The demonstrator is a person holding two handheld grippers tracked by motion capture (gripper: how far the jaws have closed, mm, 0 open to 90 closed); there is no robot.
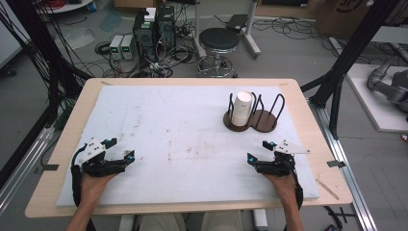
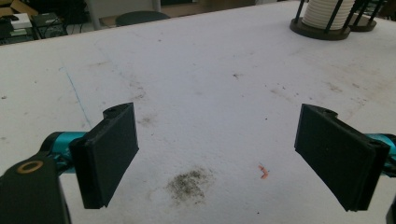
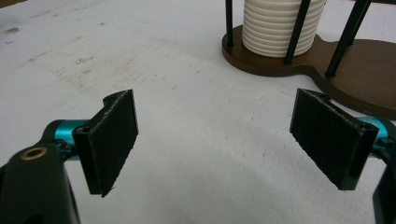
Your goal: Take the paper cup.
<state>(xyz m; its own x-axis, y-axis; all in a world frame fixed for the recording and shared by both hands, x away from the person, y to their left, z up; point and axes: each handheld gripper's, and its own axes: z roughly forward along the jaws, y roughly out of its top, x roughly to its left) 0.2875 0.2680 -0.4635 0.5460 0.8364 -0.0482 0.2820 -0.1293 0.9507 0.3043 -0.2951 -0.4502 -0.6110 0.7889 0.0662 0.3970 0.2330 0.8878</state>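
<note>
White-padded bench [image 1: 183, 144] carries both idle grippers, left gripper [image 1: 120, 150] and right gripper [image 1: 257, 151] spread wide, empty; ribbed cup [image 3: 280, 23] sits upright in the wire rack [image 3: 355, 74] just ahead of the right gripper, posts steadying it.

Even, bright overhead light washes the white foam-covered wooden table [image 1: 192, 125], leaving only soft, short shadows. The high view is slightly soft and grainy. In both gripper views the near black fingers [image 2: 109, 151] blur slightly, and far edges lose sharpness.
</note>
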